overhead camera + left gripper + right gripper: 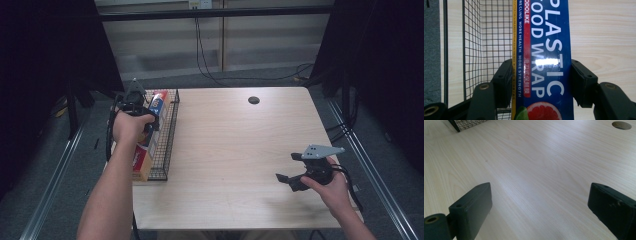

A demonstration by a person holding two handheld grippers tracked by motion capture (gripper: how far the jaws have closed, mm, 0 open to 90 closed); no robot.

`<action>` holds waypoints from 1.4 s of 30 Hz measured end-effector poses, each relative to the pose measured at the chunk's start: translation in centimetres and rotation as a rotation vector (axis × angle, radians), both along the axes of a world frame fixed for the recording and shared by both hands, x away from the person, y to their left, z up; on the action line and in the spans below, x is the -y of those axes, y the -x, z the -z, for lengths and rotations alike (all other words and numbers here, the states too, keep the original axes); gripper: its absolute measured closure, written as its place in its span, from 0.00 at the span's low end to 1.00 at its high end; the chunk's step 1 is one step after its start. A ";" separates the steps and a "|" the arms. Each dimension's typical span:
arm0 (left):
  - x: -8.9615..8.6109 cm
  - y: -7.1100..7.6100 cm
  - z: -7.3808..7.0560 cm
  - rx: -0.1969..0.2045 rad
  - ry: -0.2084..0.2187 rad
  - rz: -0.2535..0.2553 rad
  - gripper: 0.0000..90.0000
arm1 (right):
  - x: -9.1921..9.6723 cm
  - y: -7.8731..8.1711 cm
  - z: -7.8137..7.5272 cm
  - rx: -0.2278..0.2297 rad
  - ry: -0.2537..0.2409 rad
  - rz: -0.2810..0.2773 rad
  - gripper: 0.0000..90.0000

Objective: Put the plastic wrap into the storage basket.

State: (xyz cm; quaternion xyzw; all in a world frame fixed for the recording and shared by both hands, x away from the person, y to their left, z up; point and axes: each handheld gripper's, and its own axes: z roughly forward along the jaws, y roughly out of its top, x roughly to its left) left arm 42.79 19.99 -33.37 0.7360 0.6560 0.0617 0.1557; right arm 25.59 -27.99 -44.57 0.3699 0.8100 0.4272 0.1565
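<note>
Left tool [541, 75] clamps the plastic wrap box [544, 50] above the wire basket [486, 37]. Right tool [539, 207] gapes wide, empty, well apart from basket. Judgement: keep box level, clear basket rim.

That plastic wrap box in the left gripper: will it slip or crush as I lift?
The plastic wrap box looks glossy, so it may slide between the left gripper jaws. It is long cardboard, probably light; gripped partway along, it could tilt. Hard squeezing might dent it.

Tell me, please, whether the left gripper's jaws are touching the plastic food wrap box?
Touching. In the left gripper view, the left gripper has both black jaws pressed flat against the sides of the plastic food wrap box, no gap showing.
</note>
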 end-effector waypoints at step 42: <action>-1.8 -0.6 4.0 -0.036 -0.006 -0.054 0.48 | 0.1 0.0 0.1 -0.001 0.002 0.002 0.06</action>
